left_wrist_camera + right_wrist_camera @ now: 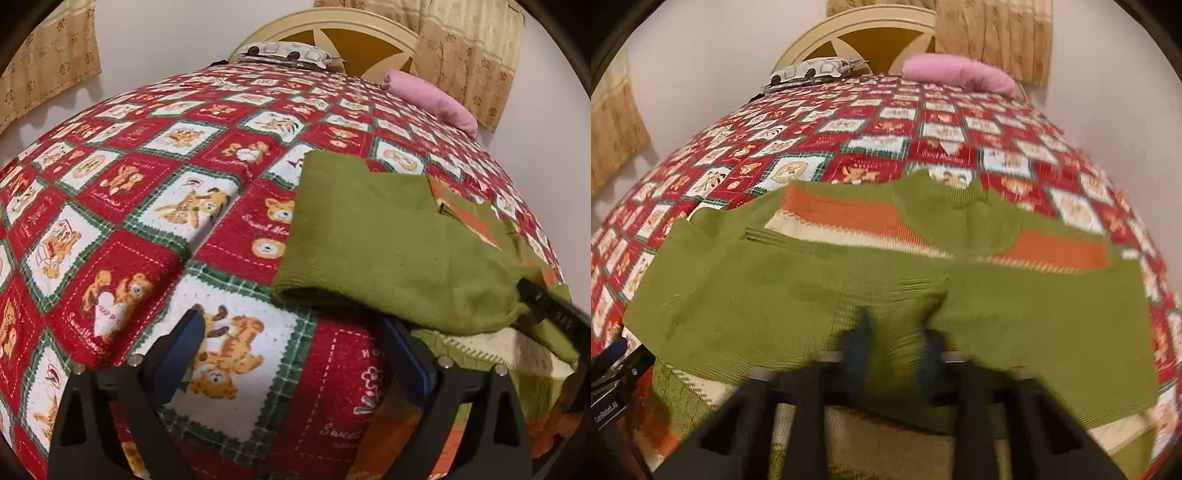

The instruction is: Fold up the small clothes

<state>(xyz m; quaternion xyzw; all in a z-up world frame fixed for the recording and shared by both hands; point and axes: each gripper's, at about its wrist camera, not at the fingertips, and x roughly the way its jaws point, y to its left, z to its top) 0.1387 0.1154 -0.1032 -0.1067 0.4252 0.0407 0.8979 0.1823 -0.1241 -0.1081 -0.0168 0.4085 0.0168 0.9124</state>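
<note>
A small green sweater point(820, 291) with orange and cream stripes lies on the red patterned bedspread point(871, 129). My right gripper point(895, 343) is shut on a bunched fold of its green knit and holds that part lifted over the rest of the garment. In the left wrist view the folded green sweater point(388, 240) lies to the right, with the right gripper's black finger point(546, 299) at its edge. My left gripper point(295, 350) is open and empty above the bedspread point(147, 184), just left of the sweater.
A pink rolled cloth point(432, 98) and a white patterned pillow point(284, 53) lie at the head of the bed by the cream headboard point(332, 22). Beige curtains point(465, 48) hang on both sides. The left gripper's body point(613, 380) shows at the lower left.
</note>
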